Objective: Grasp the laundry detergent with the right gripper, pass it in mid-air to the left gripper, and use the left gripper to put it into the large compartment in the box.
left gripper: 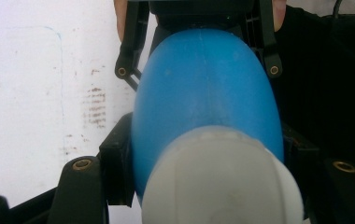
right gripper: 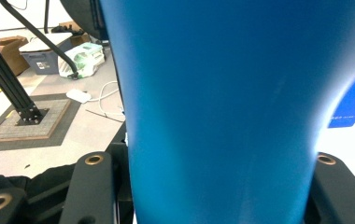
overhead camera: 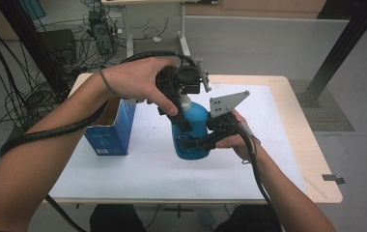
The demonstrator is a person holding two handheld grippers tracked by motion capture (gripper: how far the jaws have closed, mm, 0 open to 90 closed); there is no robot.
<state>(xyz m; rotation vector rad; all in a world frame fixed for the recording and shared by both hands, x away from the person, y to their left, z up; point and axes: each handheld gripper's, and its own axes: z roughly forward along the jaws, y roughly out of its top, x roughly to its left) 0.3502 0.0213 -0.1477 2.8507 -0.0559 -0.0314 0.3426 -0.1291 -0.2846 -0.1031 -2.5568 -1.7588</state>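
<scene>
A blue bottle [overhead camera: 191,130] with a white cap [left gripper: 222,179] stands upright near the middle of a white tabletop [overhead camera: 138,169]. Two hand-held grippers work on it together. The left gripper [overhead camera: 184,99] comes down from above, its fingers [left gripper: 80,186] clenched around the bottle's top, just at the cap. The right gripper [overhead camera: 196,142] comes in from the side, its fingers [right gripper: 91,186] clamped on the lower body of the bottle. An open blue carton [overhead camera: 111,128] stands just to the left, apart from the bottle.

The bottle's sides are smooth and curved, so the main risk looks like slipping: if the top hand twists the cap while the lower grip is too light, the whole bottle could spin instead of the cap. A hard squeeze low down might dent the body. A sideways pull from above could tip the bottle toward the carton.
</scene>
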